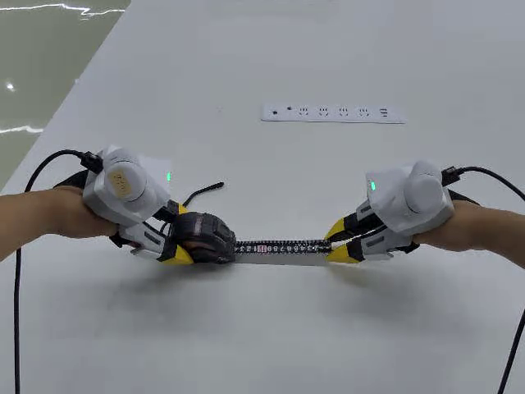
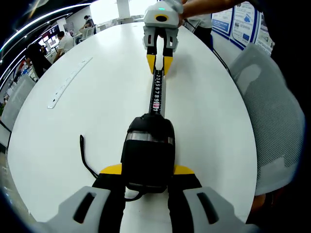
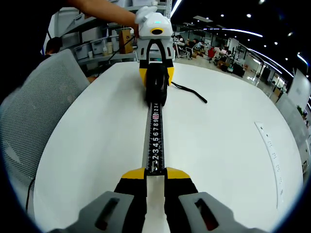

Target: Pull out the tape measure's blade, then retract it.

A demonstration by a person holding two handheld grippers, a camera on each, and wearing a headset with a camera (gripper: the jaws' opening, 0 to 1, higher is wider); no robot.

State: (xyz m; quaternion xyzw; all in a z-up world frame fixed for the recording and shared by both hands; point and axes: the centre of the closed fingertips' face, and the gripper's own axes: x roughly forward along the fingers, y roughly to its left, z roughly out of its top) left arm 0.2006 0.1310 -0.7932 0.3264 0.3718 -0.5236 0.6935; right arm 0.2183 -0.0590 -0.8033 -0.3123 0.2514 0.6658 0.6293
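Note:
The black tape measure case (image 1: 205, 238) rests on the white table, and my left gripper (image 1: 179, 233) is shut on it. In the left gripper view the case (image 2: 148, 153) sits between the yellow-tipped jaws. A short length of numbered blade (image 1: 283, 246) runs rightwards from the case, just above the table. My right gripper (image 1: 338, 241) is shut on the blade's end. In the right gripper view the blade (image 3: 155, 141) stretches from my right gripper (image 3: 155, 173) straight to the case (image 3: 156, 85). In the left gripper view the blade (image 2: 157, 92) leads to the right gripper (image 2: 159, 64).
A flat white power strip (image 1: 332, 112) lies on the table beyond the grippers. The case's black wrist strap (image 1: 203, 191) trails behind it. Black cables (image 1: 37, 176) hang from both grippers. A grey mesh chair (image 2: 265, 102) stands at the table's edge.

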